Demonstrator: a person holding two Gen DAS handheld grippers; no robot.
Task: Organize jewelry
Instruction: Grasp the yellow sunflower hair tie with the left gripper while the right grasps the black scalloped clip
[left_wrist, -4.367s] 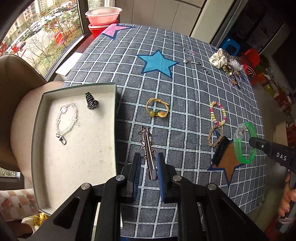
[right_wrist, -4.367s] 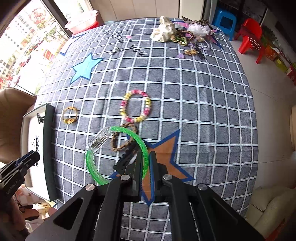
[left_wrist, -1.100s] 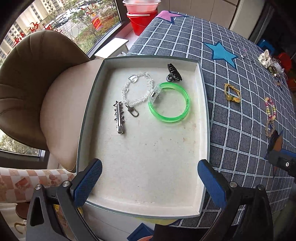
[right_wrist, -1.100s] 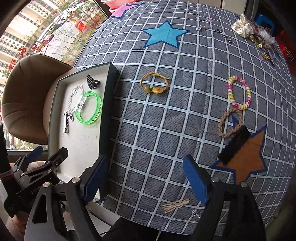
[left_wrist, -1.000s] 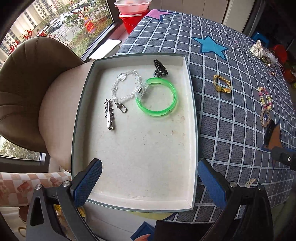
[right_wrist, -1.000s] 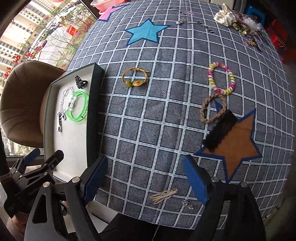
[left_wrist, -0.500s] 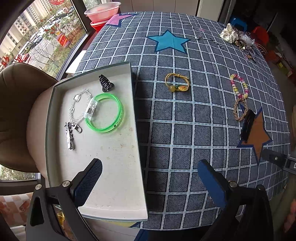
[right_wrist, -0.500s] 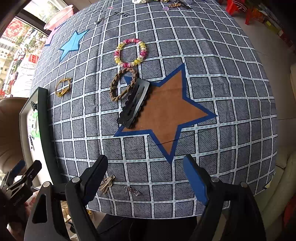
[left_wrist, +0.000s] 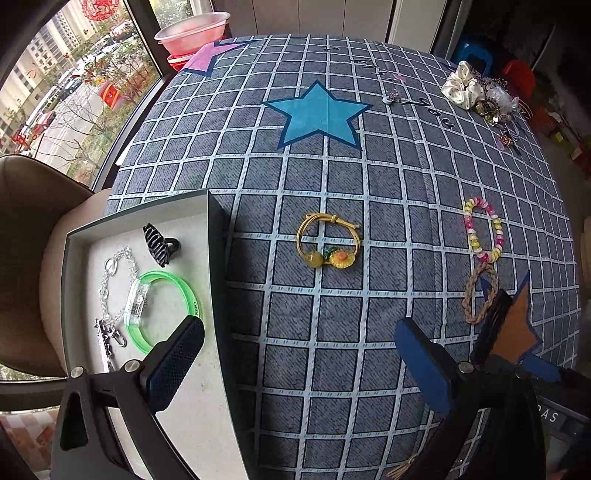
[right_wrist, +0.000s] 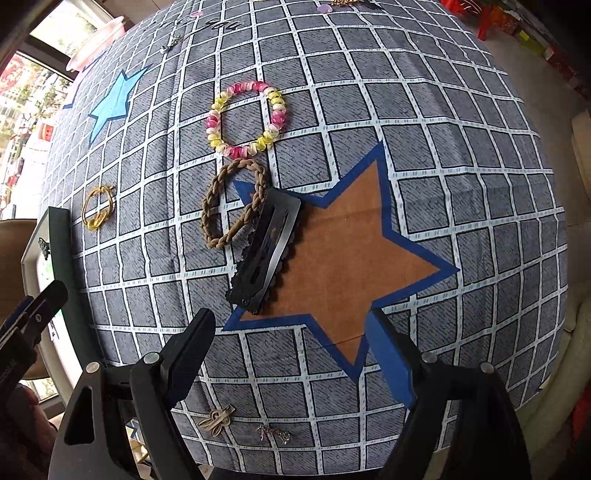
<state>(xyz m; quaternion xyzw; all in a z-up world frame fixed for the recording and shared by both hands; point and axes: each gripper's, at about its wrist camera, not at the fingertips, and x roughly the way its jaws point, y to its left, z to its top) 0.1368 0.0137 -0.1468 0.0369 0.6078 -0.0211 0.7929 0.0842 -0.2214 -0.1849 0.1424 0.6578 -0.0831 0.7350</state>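
We held two grippers over the checked tablecloth (left_wrist: 332, 332), and neither carried anything. Our left gripper (left_wrist: 299, 362) stood with its jaws spread wide, one blue pad over the tray (left_wrist: 218, 258) and the other over the cloth. Our right gripper (right_wrist: 291, 350) was likewise wide apart and empty, hanging above the brown star (right_wrist: 343, 251) printed on the cloth. In the tray we counted four pieces: one green bangle (left_wrist: 162, 310), one silver chain bracelet (left_wrist: 114, 284) lying just beside it, one black claw clip (left_wrist: 159, 243) towards the far end, and one silver bar clip (left_wrist: 103, 343) at the near end of the chain. On the cloth, outside the tray, we counted four larger pieces: one yellow cord bracelet (left_wrist: 328, 240) with a sunflower charm near the tray's far corner, one pink-and-yellow coil band (right_wrist: 247, 118), one braided brown band (right_wrist: 232, 203) just below it, and one black snap hair clip (right_wrist: 266, 251) resting partly on the brown star with its upper end overlapping the braided band. Near the table's front edge, in the right wrist view, lay two small items, one tan (right_wrist: 218, 417) and one silvery (right_wrist: 273, 432), too small for us to name. At the far corner sat one pile of mixed accessories (left_wrist: 480, 96) with a cream scrunchie; we could not count its pieces. We counted three printed stars in the left wrist view: one blue (left_wrist: 317, 114), one pink (left_wrist: 210, 55), one brown.
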